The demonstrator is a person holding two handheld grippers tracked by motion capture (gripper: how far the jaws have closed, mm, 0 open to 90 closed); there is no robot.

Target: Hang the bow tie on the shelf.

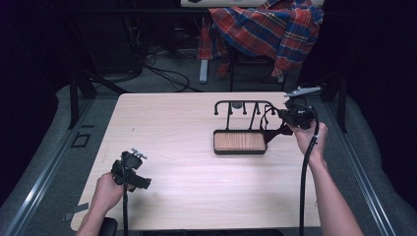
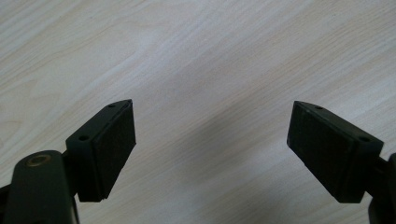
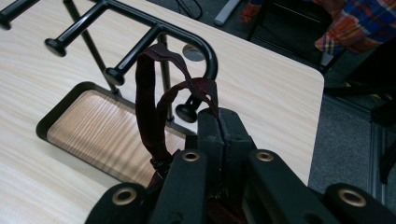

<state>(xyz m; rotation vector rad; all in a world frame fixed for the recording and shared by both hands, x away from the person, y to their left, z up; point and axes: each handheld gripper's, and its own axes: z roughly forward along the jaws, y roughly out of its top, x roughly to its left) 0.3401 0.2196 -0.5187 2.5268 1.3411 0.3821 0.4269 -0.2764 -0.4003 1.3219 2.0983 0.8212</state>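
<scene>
Near the front left corner of the table (image 1: pixel 162 113), the left gripper (image 1: pixel 132 169) is hovering just above the bare wood, its jaws spread wide with nothing between them; the left gripper view is showing only pale wood grain in the gap.

Right of the table's middle, a black rack (image 1: pixel 241 123) is standing with a wooden base tray and a top bar carrying short knobbed pegs.

At the rack's right end, toward the right edge of the table, the right gripper (image 3: pixel 219 126) is clenching a dark red strap (image 3: pixel 152 93). The pads are pressing together on the fabric, and the loop is rising from the jaws and draping up against the curved end of the rack's bar, beside the nearest peg. Whether the loop is already hooked over that bar is hard to tell.

The strap is looking thin, soft and light, so it is likely to sag and twist rather than hold a shape. Pinching it flat close to the loop's top, as here, should be keeping the opening wide enough to slip over a peg; the knobbed ends may be snagging it.
</scene>
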